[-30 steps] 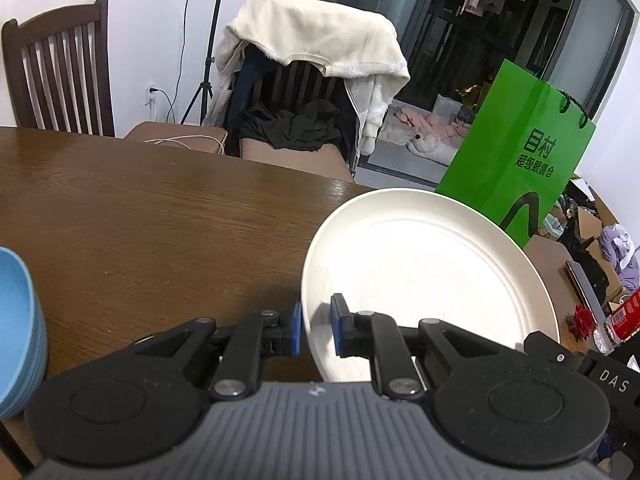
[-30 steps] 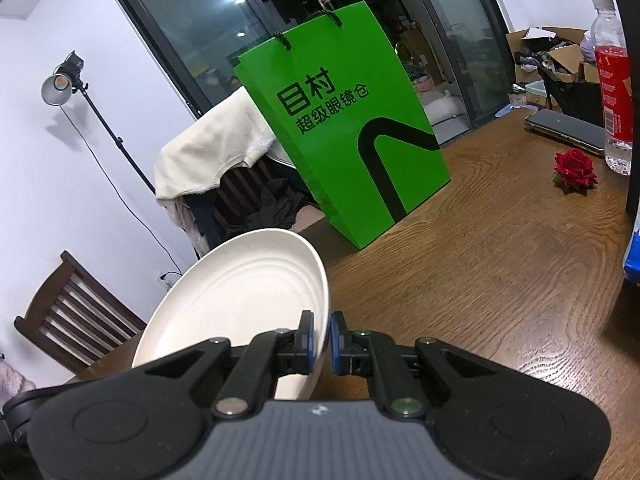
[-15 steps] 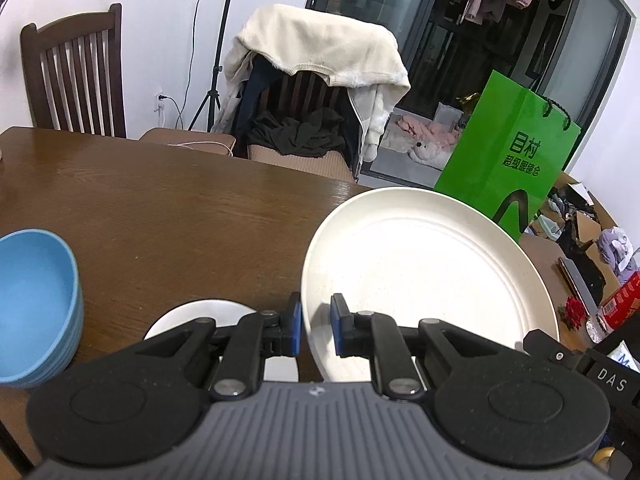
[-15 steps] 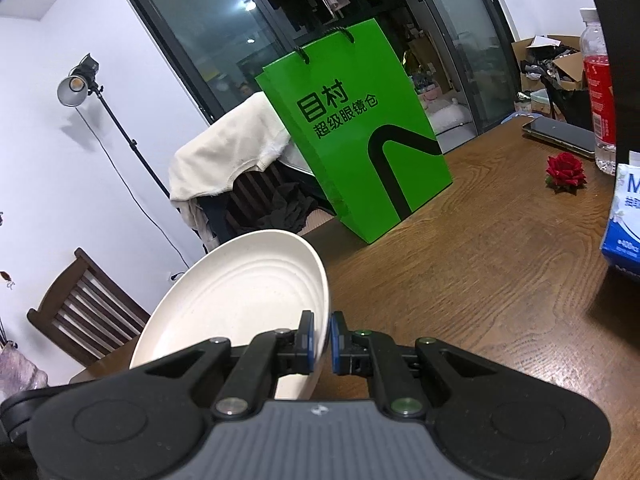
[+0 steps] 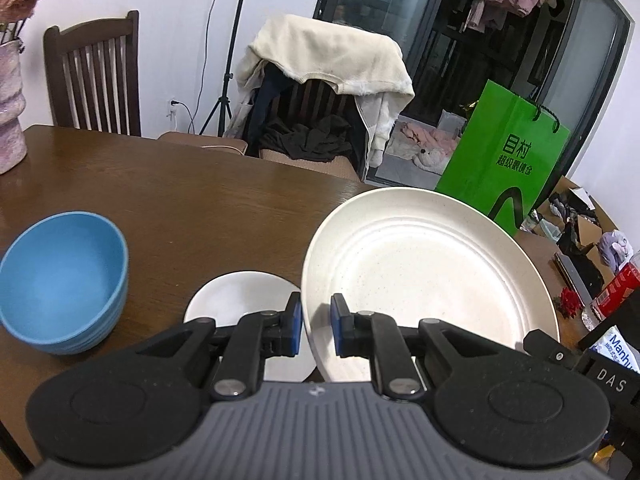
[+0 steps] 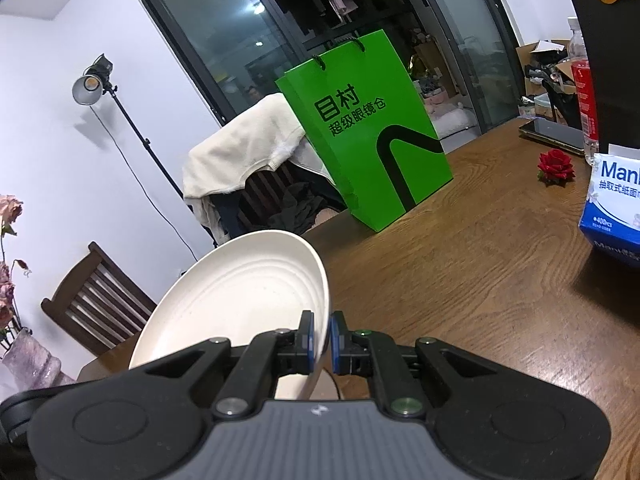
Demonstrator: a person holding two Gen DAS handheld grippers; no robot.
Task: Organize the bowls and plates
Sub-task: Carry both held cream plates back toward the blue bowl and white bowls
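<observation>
Cream plate (image 5: pixel 424 276): we clamp it at opposite rims, left hand-held gripper (image 5: pixel 316 330) and right hand-held gripper (image 6: pixel 319 342).
Small white plate (image 5: pixel 236 300): on the desk (image 5: pixel 192 200), below-left, nearer our left hand.

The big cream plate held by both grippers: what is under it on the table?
Under the big cream plate, a small white plate lies on the wooden table, partly showing at its left edge. The large plate and the left gripper hide the rest.

Matt speckled plate (image 5: pixel 428 264), glossy wood table (image 5: pixel 192 200)
</observation>
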